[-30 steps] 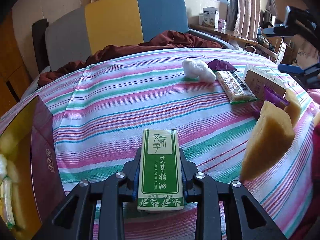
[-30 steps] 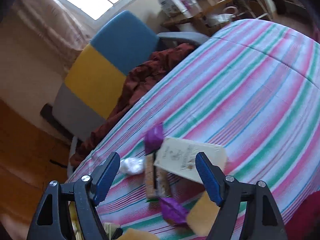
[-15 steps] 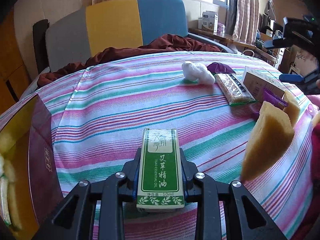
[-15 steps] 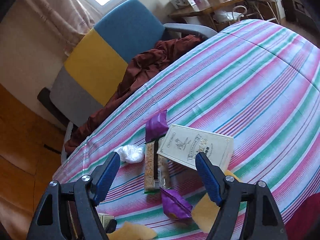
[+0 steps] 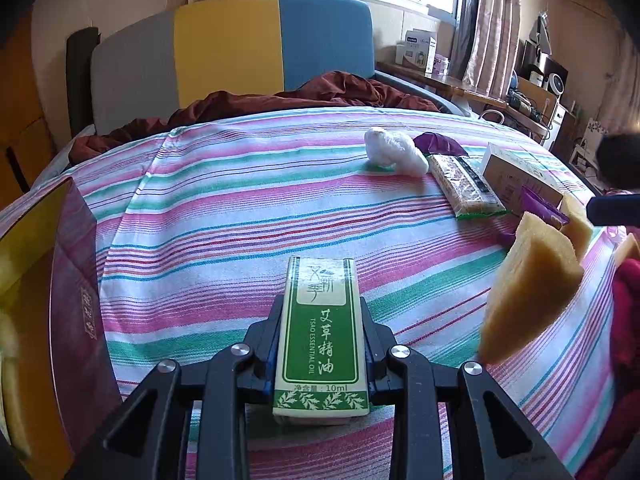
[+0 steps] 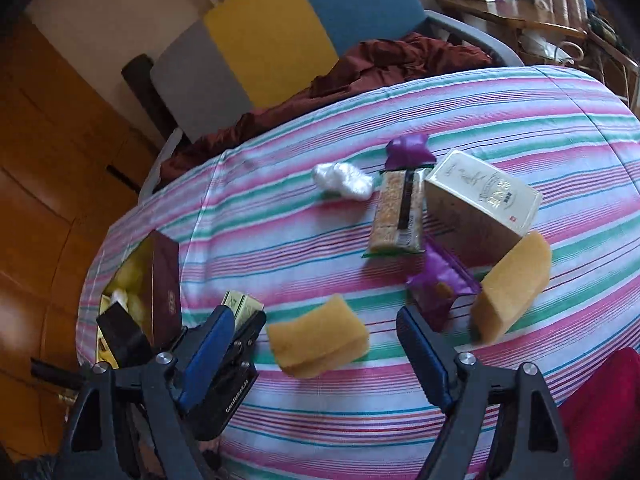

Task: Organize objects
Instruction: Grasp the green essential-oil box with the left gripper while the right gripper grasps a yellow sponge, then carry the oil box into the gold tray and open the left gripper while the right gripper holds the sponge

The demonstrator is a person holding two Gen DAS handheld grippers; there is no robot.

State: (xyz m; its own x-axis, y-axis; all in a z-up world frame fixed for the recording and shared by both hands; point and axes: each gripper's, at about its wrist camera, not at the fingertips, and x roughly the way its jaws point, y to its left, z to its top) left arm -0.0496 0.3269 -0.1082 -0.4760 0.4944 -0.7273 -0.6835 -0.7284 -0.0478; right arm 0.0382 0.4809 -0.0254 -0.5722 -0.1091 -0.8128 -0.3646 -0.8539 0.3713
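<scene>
Left gripper (image 5: 320, 344) pinches the green oil box (image 5: 321, 332); right gripper (image 6: 320, 344) spread; sponges (image 6: 318, 336), snacks (image 6: 398, 216) remain outside the maroon box (image 6: 164, 280)

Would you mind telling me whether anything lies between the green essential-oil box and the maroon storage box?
Nothing visible does: the green essential-oil box, held by the left gripper, has only bare striped tablecloth toward the maroon storage box.
</scene>
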